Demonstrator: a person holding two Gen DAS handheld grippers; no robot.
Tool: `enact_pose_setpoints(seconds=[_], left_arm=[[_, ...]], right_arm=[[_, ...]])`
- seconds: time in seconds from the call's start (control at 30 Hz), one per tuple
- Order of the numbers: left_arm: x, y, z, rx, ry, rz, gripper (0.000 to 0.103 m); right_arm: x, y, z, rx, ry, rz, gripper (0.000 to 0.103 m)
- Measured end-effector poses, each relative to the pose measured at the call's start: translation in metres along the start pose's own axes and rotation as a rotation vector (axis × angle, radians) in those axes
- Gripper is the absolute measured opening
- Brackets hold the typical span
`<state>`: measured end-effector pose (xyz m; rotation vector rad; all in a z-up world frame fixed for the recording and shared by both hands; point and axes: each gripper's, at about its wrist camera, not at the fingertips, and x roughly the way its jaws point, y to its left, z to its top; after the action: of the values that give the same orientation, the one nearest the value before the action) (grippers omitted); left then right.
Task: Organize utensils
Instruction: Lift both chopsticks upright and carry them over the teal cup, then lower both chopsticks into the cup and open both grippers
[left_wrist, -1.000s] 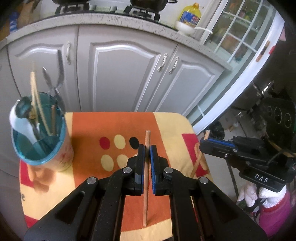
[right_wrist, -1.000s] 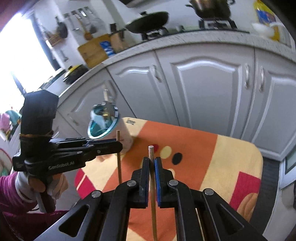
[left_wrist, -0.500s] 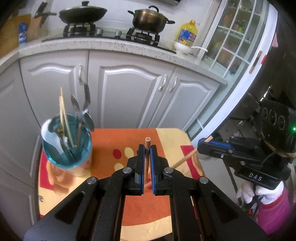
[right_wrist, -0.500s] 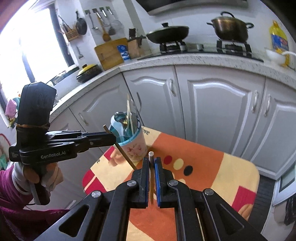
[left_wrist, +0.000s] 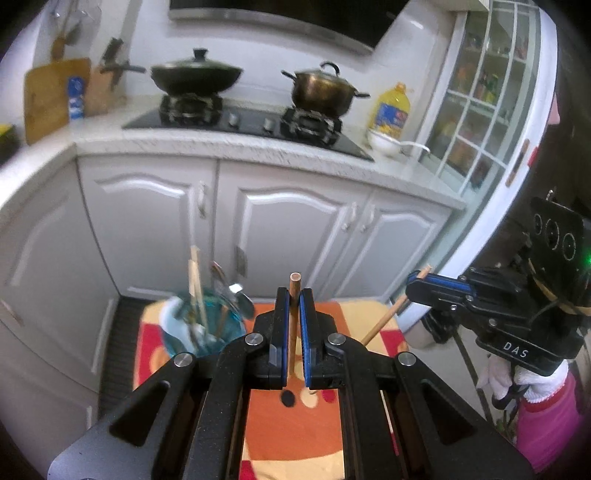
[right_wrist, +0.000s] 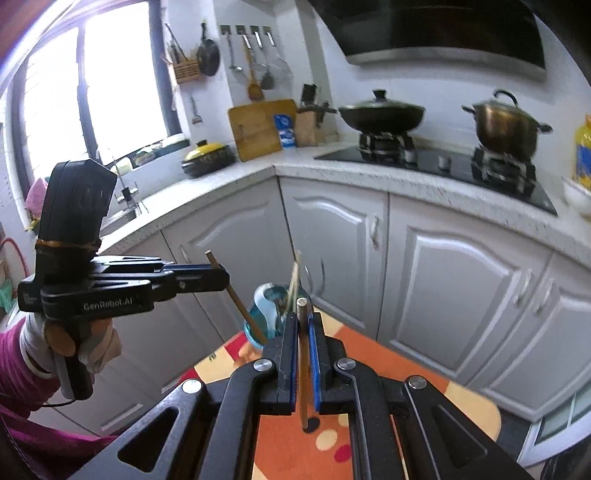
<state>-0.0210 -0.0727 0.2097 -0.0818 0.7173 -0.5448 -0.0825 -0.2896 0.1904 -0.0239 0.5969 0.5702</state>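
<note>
In the left wrist view my left gripper (left_wrist: 294, 295) is shut on a wooden chopstick (left_wrist: 293, 332) that stands upright between its blue pads. In the right wrist view my right gripper (right_wrist: 303, 317) is shut on a second wooden chopstick (right_wrist: 303, 369), also upright. Each gripper shows in the other's view: the right gripper (left_wrist: 413, 286) with its chopstick (left_wrist: 384, 321) slanting down, and the left gripper (right_wrist: 221, 275) with its chopstick (right_wrist: 236, 299) slanting toward the cup. A blue-rimmed utensil cup (left_wrist: 199, 328) (right_wrist: 266, 314) holding chopsticks and spoons stands on the small table, below and left of both grippers.
The small table carries an orange patterned cloth (left_wrist: 288, 424) (right_wrist: 406, 376). Grey kitchen cabinets (left_wrist: 280, 221) stand right behind it, under a counter with a stove, a wok (left_wrist: 195, 77) and a pot (left_wrist: 323, 90). A person's gloved hand (right_wrist: 74, 339) holds the left gripper.
Both grippers have risen with their chopsticks, well above the table. The cup now sits lower in both views. The right gripper's chopstick has tilted from upright to slanted in the left wrist view.
</note>
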Motion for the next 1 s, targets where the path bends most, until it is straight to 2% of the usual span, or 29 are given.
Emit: enact_pose_setpoints(seconds=[0.3,0.57,1.0], left_arm=[[-0.024,0.039,0.027,-0.031,-0.045,0.098,0.004],[-0.02,0.072,0.033,-0.058,-0.068,0.205,0.004],[0.025,0.111,0.016,-0.11,0.012,0.237,0.004]], right_arm=[[0.015,0.021,0.051,-0.041,-0.061,0.009,0.005],[0.056,0.024,0.076,-0.008,-0.062,0.017,0.005],[0.12,0.019,0.081,-0.011,-0.014,-0.009,0.005]])
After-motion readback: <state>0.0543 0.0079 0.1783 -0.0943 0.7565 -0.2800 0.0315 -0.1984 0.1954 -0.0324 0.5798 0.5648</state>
